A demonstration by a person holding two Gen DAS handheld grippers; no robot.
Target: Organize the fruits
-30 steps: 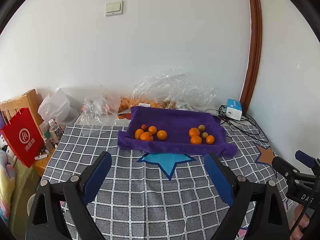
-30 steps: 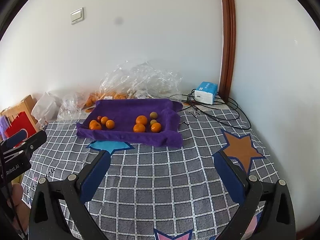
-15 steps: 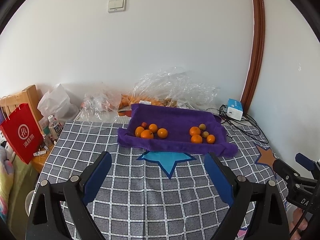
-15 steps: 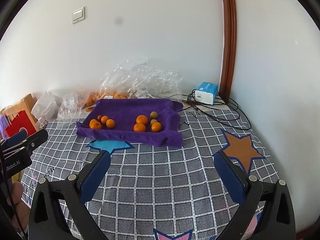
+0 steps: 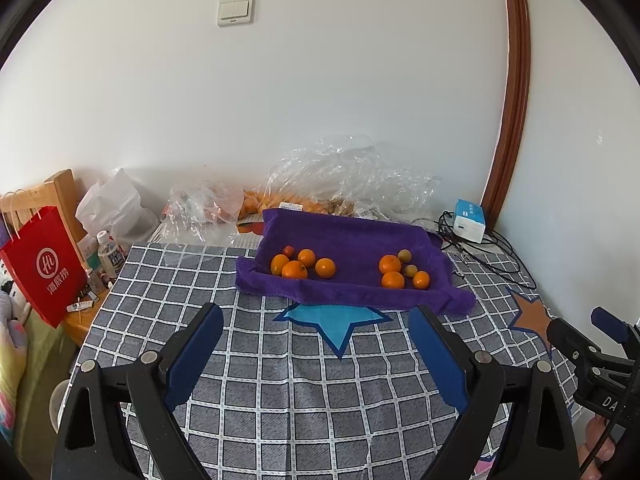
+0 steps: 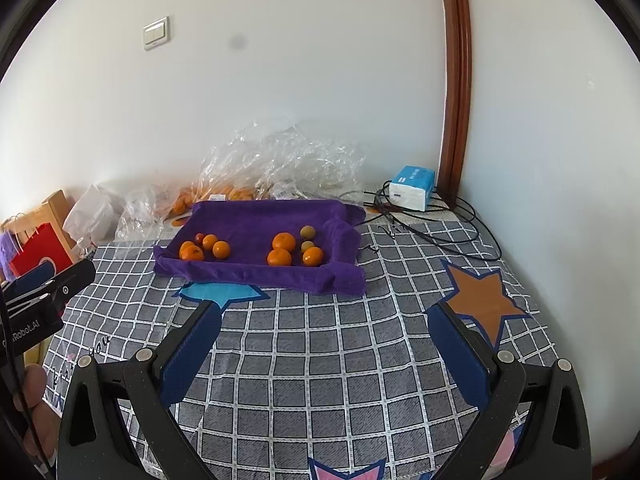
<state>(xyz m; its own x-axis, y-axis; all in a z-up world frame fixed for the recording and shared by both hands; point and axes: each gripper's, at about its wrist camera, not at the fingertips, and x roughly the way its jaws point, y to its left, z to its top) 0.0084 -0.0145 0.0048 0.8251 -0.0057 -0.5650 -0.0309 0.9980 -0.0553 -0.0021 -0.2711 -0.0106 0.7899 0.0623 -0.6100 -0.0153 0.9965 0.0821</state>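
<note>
1. Across the whole near ground spreads one grey checked tablecloth [image 5: 304, 392], a woven cloth with white grid lines and sewn-on stars: one blue [image 5: 332, 320] at the purple tray's front edge, one orange-brown [image 6: 480, 300] to its right
2. Behind the purple tray lies a heap of crumpled clear plastic bags [image 5: 352, 176], glossy and wrinkled, with more orange fruit showing through
3. On the tablecloth sits one purple tray [image 5: 352, 236], a soft fuzzy towel shaped into a shallow rectangle with raised edges
4. Well short of the tray, the left gripper [image 5: 316, 344] and right gripper [image 6: 324, 344] each hang above the cloth, blue-padded fingers spread wide with nothing between them
5. Left of the tray stands one red paper bag [image 5: 44, 264]; right of it one white and blue box [image 5: 468, 220] with black cables
6. Inside the tray are ten small round fruits: a left cluster [image 5: 302, 265] of four oranges and one reddish fruit, a right cluster [image 5: 402, 270] of three oranges and two dull yellow-green ones
7. Compared with a second ago, the tray sits slightly lower in the left wrist view; the fruit is unmoved
</note>
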